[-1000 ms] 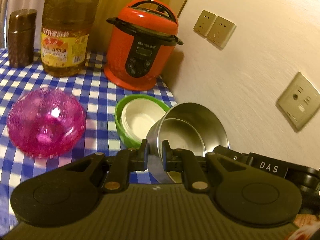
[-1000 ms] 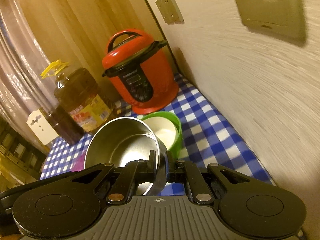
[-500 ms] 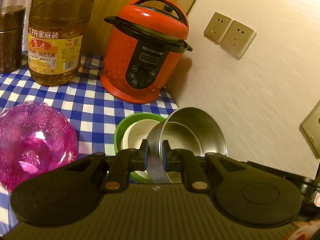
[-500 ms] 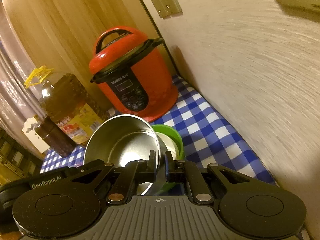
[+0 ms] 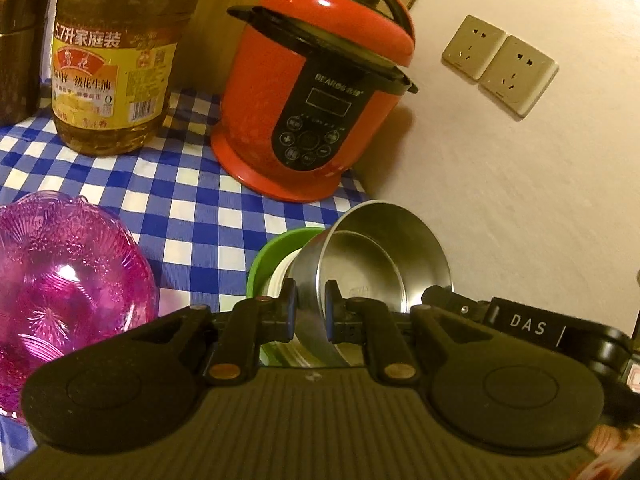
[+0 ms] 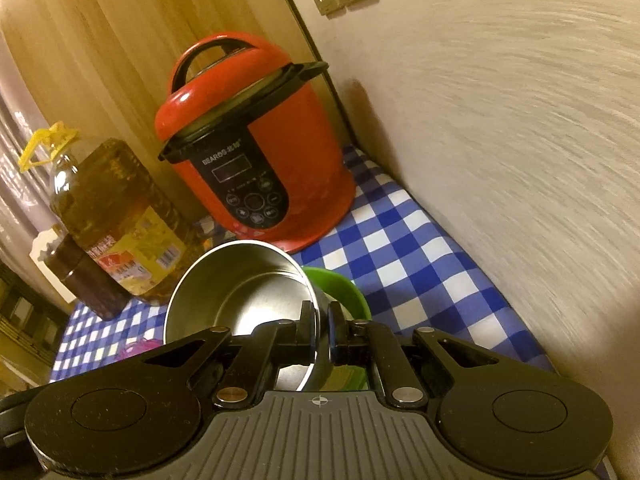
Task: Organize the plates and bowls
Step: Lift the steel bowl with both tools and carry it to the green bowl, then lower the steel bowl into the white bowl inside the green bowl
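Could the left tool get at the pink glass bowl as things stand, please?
Probably not yet: the left tool is shut on the steel bowl rim, above the green bowl. The pink bowl sits unobstructed beside it.

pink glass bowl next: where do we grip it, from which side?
Pinch the pink glass bowl at its rim, one finger inside and one outside, coming from above on the near side. It sits upright and open, and its wide, rounded wall looks too broad to span. Both grippers currently grip the steel bowl.
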`<state>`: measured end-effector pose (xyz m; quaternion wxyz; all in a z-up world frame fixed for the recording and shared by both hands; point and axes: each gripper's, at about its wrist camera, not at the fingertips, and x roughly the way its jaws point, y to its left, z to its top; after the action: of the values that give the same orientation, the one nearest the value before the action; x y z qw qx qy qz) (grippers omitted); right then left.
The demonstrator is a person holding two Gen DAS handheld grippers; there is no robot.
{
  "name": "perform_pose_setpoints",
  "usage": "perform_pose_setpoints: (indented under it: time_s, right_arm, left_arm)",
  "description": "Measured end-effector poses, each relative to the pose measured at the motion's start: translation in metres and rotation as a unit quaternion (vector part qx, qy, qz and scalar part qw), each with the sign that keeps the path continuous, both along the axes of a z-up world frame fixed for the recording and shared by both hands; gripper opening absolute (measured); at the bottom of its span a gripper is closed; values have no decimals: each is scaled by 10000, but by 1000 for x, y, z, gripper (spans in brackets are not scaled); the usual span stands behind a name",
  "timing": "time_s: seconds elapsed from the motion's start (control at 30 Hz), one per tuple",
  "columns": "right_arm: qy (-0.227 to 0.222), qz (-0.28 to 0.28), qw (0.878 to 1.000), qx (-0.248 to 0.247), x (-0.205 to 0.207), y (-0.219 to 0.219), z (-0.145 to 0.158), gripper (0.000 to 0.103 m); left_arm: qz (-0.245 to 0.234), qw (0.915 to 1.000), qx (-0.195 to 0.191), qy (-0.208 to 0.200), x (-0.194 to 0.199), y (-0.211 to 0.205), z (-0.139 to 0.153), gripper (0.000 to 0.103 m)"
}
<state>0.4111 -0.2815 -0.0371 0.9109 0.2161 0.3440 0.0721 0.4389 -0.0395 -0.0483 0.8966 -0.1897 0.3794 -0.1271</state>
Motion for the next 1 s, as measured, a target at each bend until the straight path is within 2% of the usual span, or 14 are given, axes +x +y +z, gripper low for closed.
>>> perform_pose_setpoints:
  time_s: [0.83, 1.0]
  right_arm:
    - [304, 76, 9988, -366, 14, 6, -26, 7]
    - [99, 45, 9994, -316, 14, 4, -23, 7]
  left_arm:
    - [-41, 9996, 159, 228, 6, -4, -12, 12]
    - [-3, 9998, 162, 107, 4, -3, -10, 14]
